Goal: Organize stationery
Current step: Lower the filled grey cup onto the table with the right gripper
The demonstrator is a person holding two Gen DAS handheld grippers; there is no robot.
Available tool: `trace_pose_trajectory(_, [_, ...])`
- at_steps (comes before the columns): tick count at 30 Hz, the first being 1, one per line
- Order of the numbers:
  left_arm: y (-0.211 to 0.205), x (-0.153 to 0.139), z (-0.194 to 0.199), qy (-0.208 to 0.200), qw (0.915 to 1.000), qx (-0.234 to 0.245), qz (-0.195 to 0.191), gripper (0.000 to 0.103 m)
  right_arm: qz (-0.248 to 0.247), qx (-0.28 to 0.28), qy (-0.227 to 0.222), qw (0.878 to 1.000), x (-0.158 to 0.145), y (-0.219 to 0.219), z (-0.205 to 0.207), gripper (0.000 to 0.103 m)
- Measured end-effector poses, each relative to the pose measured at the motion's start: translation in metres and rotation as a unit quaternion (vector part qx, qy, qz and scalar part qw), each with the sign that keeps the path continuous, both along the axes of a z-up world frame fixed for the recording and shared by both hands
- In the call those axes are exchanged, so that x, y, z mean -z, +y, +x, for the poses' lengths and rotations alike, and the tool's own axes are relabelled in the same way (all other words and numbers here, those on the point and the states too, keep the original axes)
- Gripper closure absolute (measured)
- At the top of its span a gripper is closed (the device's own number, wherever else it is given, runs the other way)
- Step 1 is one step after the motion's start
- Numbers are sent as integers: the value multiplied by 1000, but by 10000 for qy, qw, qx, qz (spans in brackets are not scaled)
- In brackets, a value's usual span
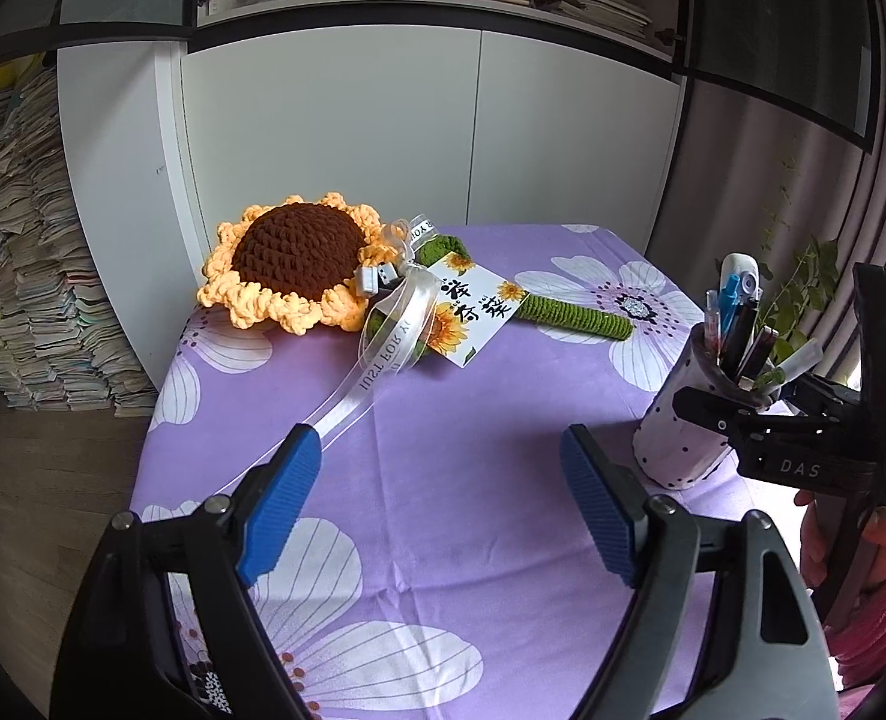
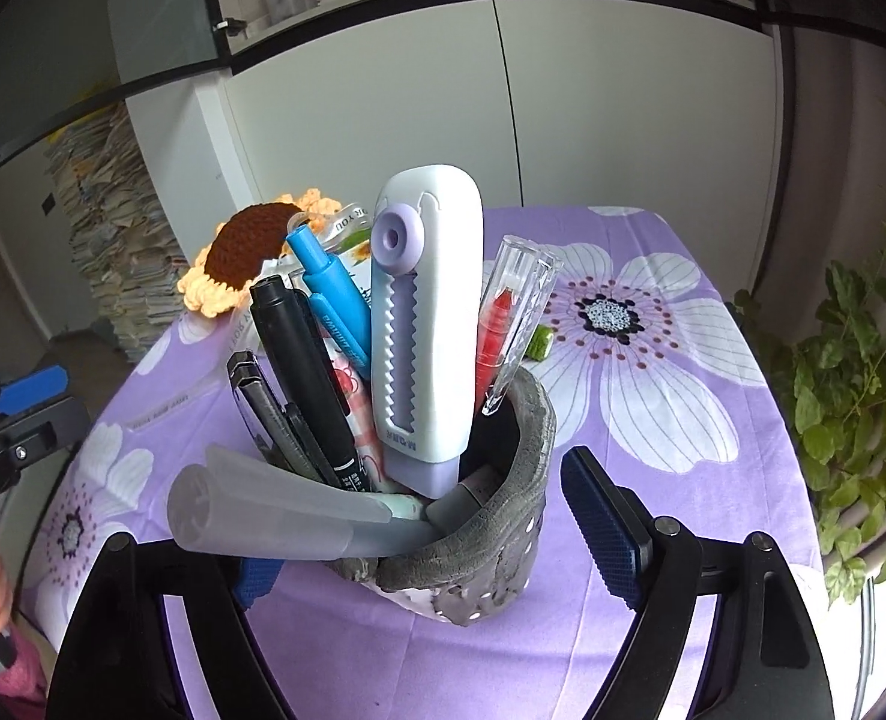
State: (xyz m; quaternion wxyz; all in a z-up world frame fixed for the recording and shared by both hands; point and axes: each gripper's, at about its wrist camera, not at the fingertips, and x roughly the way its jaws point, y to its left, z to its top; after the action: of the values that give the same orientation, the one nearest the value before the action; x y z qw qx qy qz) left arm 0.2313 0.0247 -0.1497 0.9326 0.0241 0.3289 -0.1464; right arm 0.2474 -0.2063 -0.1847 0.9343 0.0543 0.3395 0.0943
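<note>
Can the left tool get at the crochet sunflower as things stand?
Probably yes. The left tool is open and empty, and only bare purple tablecloth lies between it and the crochet sunflower. The trailing ribbon lies along the left side of that path. The pen holder stands off to the right.

White cabinets [image 1: 335, 120], stacked books [image 1: 17, 276]

Pen holder [image 2: 473, 516] stands on counter [image 2: 653, 630] near its right edge, stuffed with pens [image 2: 299, 360] and correction tape [image 2: 431, 312]. Crochet sunflower [image 1: 290, 261] lies at back left, stem [image 1: 575, 315] pointing right. Plant [image 2: 851, 396] right of counter.
</note>
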Motion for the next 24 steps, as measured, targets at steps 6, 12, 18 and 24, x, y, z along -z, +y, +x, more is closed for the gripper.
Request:
trace_pose_trajectory(6, [9, 3, 2, 20, 10000, -67, -44, 22, -64, 99, 64, 9999, 0, 8, 3, 27])
trace_pose_trajectory(12, [15, 5, 4, 28, 9999, -143, -60, 22, -151, 126, 56, 9998, -3, 14, 8, 27])
trace_pose_trajectory(18, [21, 7, 5, 62, 9997, -241, -67, 22, 83, 64, -100, 9999, -16, 20, 21, 28])
trace_pose_trajectory(24, [29, 8, 6, 76, 9994, -340, -72, 22, 220, -91, -133, 9996, -21, 35, 43, 28])
